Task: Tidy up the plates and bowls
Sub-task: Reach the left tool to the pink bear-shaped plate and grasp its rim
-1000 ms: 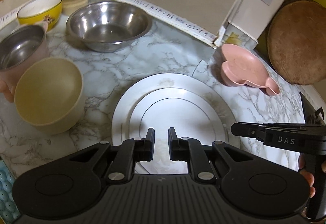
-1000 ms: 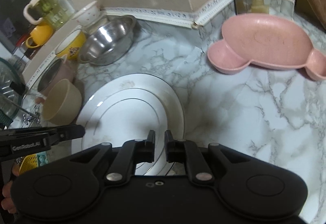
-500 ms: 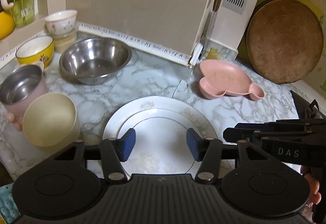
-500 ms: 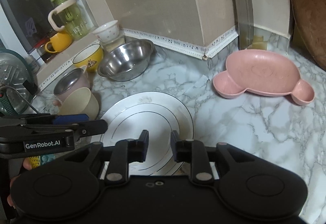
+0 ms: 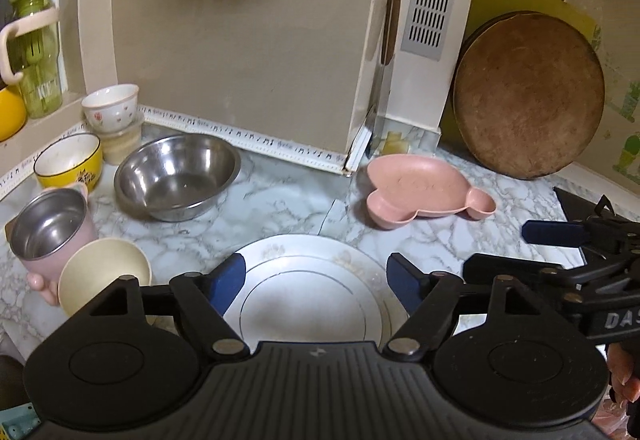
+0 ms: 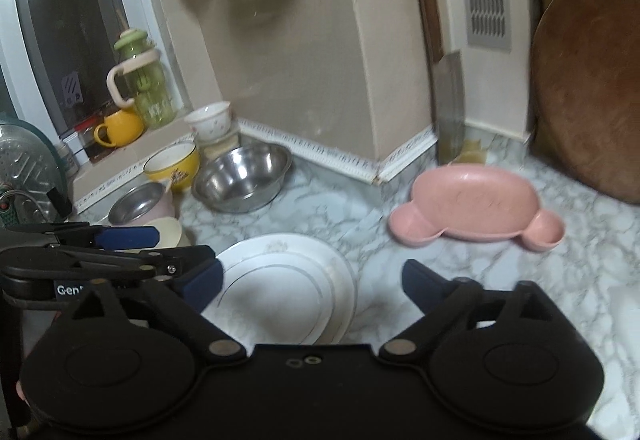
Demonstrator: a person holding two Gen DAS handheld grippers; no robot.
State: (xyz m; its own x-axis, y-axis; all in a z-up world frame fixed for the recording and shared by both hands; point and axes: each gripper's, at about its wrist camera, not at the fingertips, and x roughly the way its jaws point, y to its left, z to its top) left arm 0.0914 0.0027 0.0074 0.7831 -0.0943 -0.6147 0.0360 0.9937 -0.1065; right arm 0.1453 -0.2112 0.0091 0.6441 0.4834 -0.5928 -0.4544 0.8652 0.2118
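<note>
Stacked white plates lie flat near steel bowl.

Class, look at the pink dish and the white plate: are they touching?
Apart. In the right wrist view, bare marble counter shows plainly between the pink dish and the white plate.

White plates near edge hidden behind gripper body; right view blurred.

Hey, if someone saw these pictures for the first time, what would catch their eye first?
Probably the white plates stacked at the middle of the marble counter, with the left gripper and right gripper above them, jaws opening on nothing. Next, the pink divided plate further back to the right, and the steel bowl back left.
</note>
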